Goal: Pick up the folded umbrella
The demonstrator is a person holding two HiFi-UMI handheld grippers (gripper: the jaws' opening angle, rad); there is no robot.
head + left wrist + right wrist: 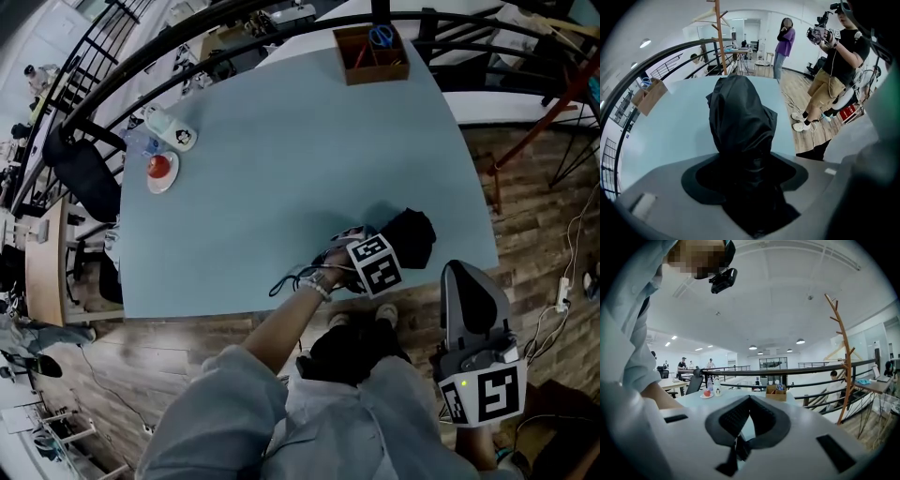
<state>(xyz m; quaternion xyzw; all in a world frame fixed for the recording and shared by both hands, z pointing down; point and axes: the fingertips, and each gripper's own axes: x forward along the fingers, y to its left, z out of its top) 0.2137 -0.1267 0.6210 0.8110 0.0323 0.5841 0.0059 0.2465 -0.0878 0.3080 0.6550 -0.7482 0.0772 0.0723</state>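
My right gripper (469, 278) hangs off the table, jaws together, empty. My left gripper (745, 168) stands wide open, straddling the 1 folded umbrella (740, 117) at the table's (281, 141) near edge. I should centre the bundle, then close firmly. Beyond: 1 plate (161, 174), 1 wooden box (370, 54).

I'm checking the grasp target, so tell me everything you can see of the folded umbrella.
The folded umbrella is black, a short collapsed bundle of wrinkled, slightly shiny fabric; no handle or strap can be made out. It lies flat on the light blue table, near the edge closest to the person. The left gripper points steeply down at it, and the umbrella's near end sits between its open jaws, apparently not yet squeezed.
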